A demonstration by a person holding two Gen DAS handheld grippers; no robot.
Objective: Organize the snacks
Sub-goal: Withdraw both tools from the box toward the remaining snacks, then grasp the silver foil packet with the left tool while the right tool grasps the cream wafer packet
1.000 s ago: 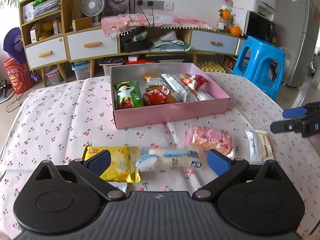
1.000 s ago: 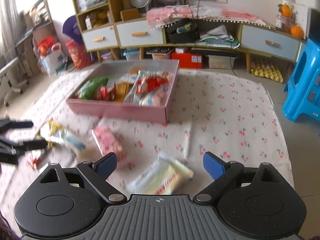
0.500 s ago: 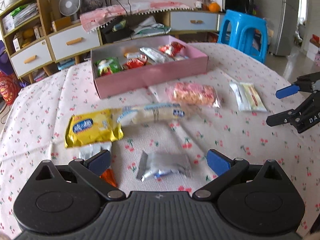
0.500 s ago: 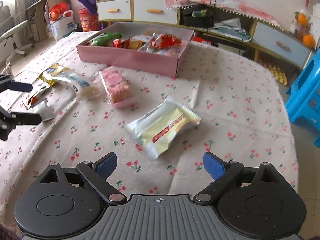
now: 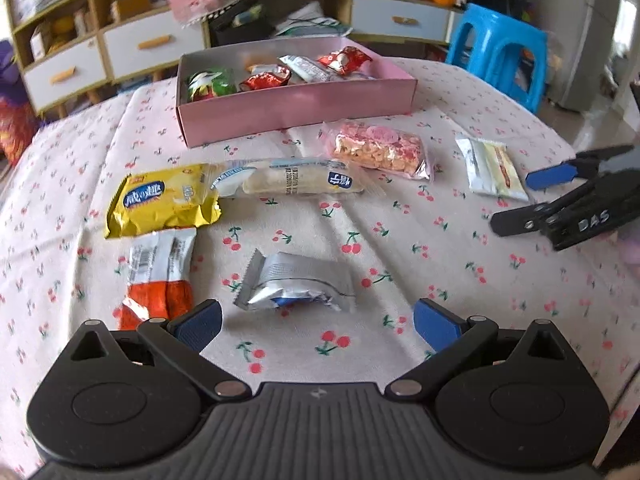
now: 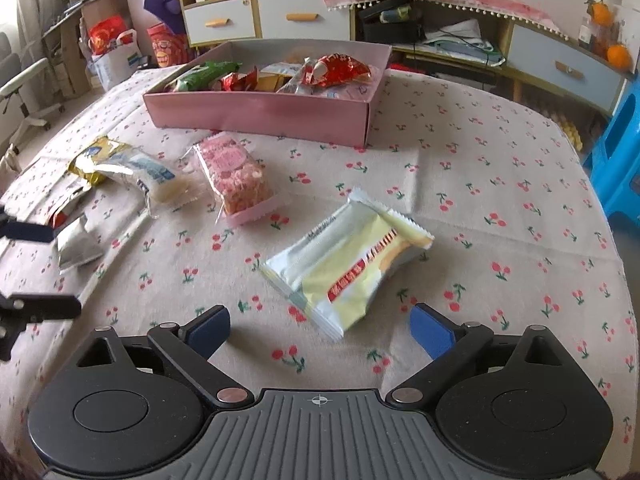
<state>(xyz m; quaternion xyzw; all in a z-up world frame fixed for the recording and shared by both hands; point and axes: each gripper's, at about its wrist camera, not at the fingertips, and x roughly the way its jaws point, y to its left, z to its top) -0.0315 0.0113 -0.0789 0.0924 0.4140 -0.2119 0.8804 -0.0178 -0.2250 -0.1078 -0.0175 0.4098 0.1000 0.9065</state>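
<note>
A pink box [image 5: 296,110] [image 6: 260,114] holding several snacks stands at the far side of the cherry-print table. Loose packets lie in front of it: a yellow packet [image 5: 160,206], a white-blue bar [image 5: 288,178], a pink rice crisp pack [image 5: 380,150] [image 6: 236,176], a pale yellow wafer pack [image 5: 490,168] [image 6: 348,268], an orange-silver packet [image 5: 158,276] and a silver packet [image 5: 296,282]. My left gripper [image 5: 316,320] is open and empty, just short of the silver packet. My right gripper [image 6: 320,328] is open and empty, just short of the wafer pack.
A blue plastic stool [image 5: 500,48] stands past the table's far right edge. Low cabinets with drawers [image 6: 264,20] line the wall behind. The right gripper also shows at the right in the left wrist view [image 5: 536,200]. The table edge curves close on the right [image 6: 616,280].
Both grippers have pulled back and lowered towards the near side of the table. The silver and orange-silver packets came into the left view. Nothing was picked up.
</note>
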